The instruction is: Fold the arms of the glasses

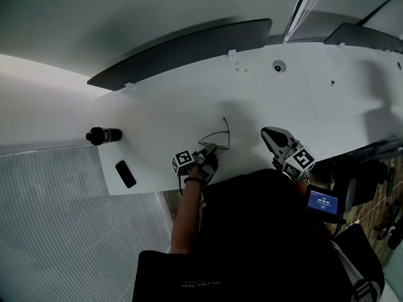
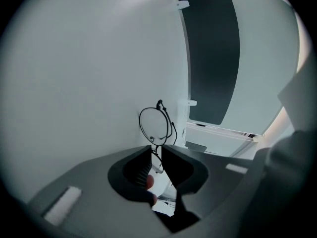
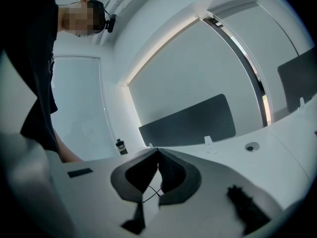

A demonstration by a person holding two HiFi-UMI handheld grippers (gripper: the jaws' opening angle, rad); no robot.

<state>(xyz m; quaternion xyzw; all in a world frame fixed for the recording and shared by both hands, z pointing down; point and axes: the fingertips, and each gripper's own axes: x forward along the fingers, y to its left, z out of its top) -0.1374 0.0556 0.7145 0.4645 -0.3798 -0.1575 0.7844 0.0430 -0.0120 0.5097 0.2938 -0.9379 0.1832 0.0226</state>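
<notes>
Thin black wire-framed glasses [image 1: 215, 139] lie on the white table [image 1: 164, 112], one arm stretched away from me toward the far side. My left gripper [image 1: 211, 149] is at their near end. In the left gripper view its jaws [image 2: 157, 148] are pinched on the near lens [image 2: 157, 163], while the other round lens [image 2: 155, 124] stands free just beyond the tips. My right gripper [image 1: 269, 134] rests to the right of the glasses, apart from them. In the right gripper view its jaws [image 3: 158, 150] are shut with nothing between them.
A black cylindrical object [image 1: 103, 135] and a dark phone [image 1: 125, 173] lie at the table's left end. A dark divider panel [image 1: 182, 52] runs along the far edge. A round cable port [image 1: 279, 66] sits at the far right. My torso covers the near edge.
</notes>
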